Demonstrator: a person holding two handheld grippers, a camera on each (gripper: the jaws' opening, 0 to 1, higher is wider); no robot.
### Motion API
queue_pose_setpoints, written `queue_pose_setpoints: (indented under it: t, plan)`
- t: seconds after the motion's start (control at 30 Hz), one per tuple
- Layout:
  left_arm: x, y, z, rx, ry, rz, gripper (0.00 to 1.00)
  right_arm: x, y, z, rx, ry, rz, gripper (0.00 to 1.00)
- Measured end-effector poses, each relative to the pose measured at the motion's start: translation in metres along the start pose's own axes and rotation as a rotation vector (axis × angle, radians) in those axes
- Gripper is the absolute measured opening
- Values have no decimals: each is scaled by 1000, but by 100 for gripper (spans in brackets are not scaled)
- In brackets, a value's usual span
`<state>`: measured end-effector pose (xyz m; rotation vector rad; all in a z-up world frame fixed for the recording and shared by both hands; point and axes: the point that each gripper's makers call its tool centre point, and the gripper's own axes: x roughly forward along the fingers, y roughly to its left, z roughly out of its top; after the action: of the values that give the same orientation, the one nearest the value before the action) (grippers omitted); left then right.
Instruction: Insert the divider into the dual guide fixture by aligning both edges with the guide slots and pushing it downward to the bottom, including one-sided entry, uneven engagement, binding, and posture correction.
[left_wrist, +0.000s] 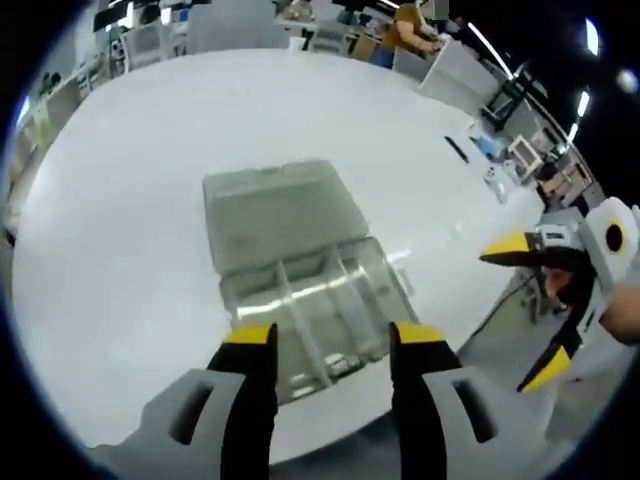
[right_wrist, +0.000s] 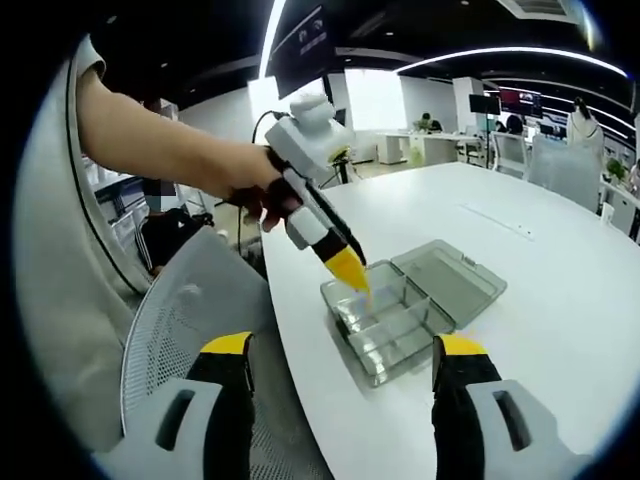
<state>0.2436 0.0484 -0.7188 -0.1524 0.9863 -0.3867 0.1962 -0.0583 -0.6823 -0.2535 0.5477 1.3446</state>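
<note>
A clear plastic box (left_wrist: 300, 290) with its lid (left_wrist: 275, 205) folded back lies near the edge of the white table (left_wrist: 130, 220). Thin clear dividers (left_wrist: 292, 305) stand upright inside it. My left gripper (left_wrist: 332, 335) hovers over the box's near side, jaws wide apart with nothing between them. My right gripper (left_wrist: 502, 322) hangs off the table's right edge, also spread and empty. In the right gripper view, the left gripper (right_wrist: 349, 272), held by a hand, points down into the box (right_wrist: 400, 325), beside the lid (right_wrist: 452, 280). My right gripper (right_wrist: 342, 345) stays back from the box, open.
A grey mesh chair (right_wrist: 185, 300) stands at the table edge beside the person's arm (right_wrist: 160, 140). A small dark object (left_wrist: 456, 148) lies farther out on the table. Office desks and a seated person (left_wrist: 405, 25) are beyond.
</note>
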Motion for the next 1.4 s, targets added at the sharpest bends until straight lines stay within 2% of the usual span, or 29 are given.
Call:
queue_pose_setpoints:
  t: [0.27, 0.37, 0.43, 0.53, 0.57, 0.63, 0.83, 0.9, 1.03, 1.2, 1.4]
  plan:
    - [-14, -7, 2, 36, -105, -64, 49, -2, 5, 1, -12, 2, -13, 71]
    - [-17, -10, -4, 52, -102, -93, 50, -5, 6, 5, -11, -10, -28, 72]
    - [-19, -14, 4, 80, -166, -124, 50, -5, 5, 3, -12, -3, -37, 72]
    - [-23, -18, 4, 95, -182, -147, 52, -6, 1, 1, -6, 4, -56, 73]
    - [-24, -22, 6, 119, -207, -168, 52, -7, 0, -1, 2, 8, -61, 73]
    - [-24, -24, 4, 143, -206, -176, 53, -9, -1, -1, 3, 4, -72, 73]
    - [-30, -36, 7, 196, -289, -239, 58, -14, -6, -2, 14, 15, -106, 73]
    - [-32, -41, 5, 208, -298, -263, 60, -17, -9, -2, 25, 16, -120, 73]
    - [-32, -46, 1, 238, -305, -282, 66, -19, -13, -5, 40, 24, -137, 74]
    - [-35, -50, -1, 269, -333, -298, 69, -23, -16, -8, 43, 46, -151, 74]
    - [-43, -56, 4, 316, -405, -317, 75, -28, -22, -12, 40, 70, -164, 73]
